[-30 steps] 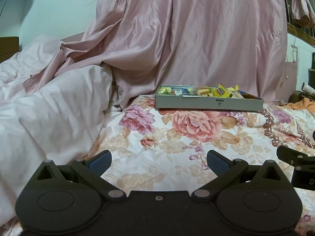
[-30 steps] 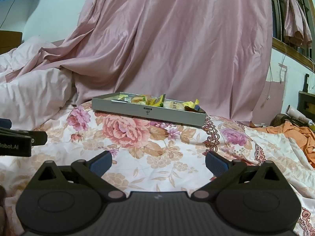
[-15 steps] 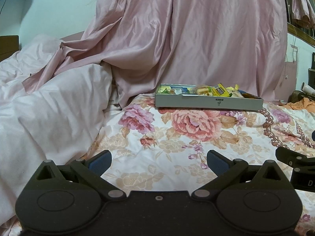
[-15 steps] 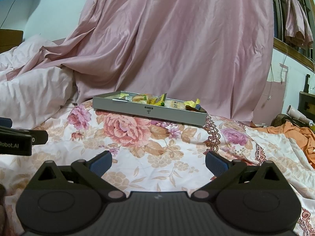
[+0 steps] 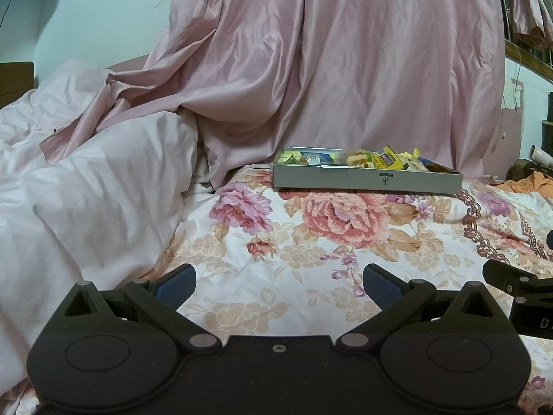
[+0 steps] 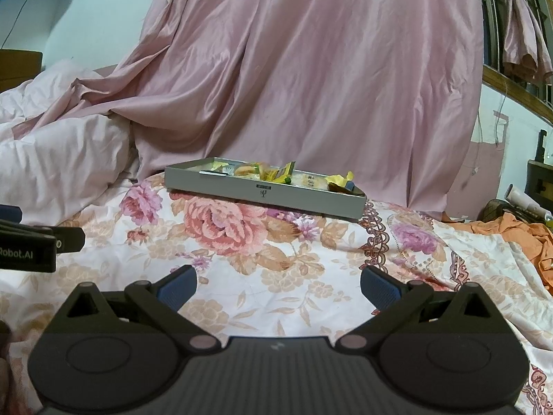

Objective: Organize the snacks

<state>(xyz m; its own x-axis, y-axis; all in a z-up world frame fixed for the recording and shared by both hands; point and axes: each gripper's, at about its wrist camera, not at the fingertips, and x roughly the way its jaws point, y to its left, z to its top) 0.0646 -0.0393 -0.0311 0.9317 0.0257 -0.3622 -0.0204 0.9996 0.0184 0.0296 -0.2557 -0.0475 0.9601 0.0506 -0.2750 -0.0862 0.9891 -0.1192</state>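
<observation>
Left gripper [image 5: 279, 285] and right gripper [image 6: 278, 285], jaws spread wide and empty, hover over the floral bedsheet [image 5: 311, 242], well short of the grey snack tray [image 6: 266, 192] before a pink curtain [image 6: 311, 69].

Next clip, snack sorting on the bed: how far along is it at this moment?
Barely started, by the look of it. Done: nothing visibly sorted; the snacks lie jumbled in the grey box on the floral bedspread. In hand: nothing; the left gripper and right gripper have jaws wide apart and empty, both short of the box. Left: reaching the box and all the arranging.
</observation>
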